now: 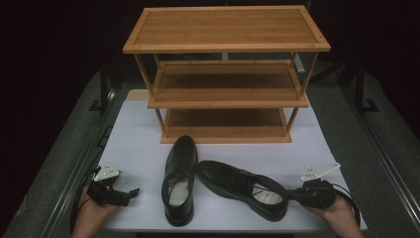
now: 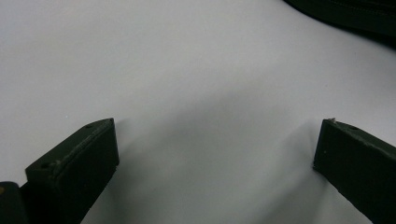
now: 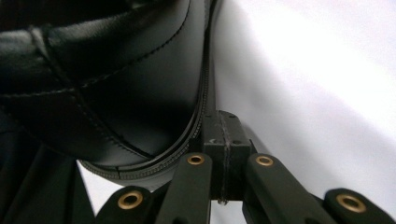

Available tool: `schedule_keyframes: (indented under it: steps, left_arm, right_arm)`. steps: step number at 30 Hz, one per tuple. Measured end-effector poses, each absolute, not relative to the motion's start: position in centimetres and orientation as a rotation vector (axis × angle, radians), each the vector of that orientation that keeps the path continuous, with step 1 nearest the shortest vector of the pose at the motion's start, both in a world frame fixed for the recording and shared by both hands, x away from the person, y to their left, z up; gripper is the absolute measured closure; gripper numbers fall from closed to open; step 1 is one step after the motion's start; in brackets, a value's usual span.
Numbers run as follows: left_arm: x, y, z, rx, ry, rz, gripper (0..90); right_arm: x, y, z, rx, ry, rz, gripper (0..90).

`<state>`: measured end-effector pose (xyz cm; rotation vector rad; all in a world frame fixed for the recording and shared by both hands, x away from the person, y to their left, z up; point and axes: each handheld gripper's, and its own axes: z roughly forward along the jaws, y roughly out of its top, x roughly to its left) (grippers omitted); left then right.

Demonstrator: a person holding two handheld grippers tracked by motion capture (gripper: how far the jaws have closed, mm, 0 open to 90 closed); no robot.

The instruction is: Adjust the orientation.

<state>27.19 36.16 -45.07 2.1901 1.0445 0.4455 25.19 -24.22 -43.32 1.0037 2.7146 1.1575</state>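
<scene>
While both shoes lie near the tabletop's front edge, the rack holds 0; left gripper released, right gripper clenched empty against 1 heel.

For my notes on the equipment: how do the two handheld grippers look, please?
Both the left gripper and the right gripper are black, each topped by a grey three-cornered plate and trailing a black cable. The jaws are flat, blocky black pads; the right gripper's linkage bars carry brass-coloured rivets. No sleeves are visible.
</scene>
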Motion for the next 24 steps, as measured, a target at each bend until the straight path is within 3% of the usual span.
schedule_keyframes:
  steps: [24]
  left_arm:
    - [27.2, 36.1, -45.1, 2.19, 1.045, 0.445, 0.0]
  right_arm:
    - [23.1, -20.6, -43.6, 0.807, 2.859, 1.21, 89.8]
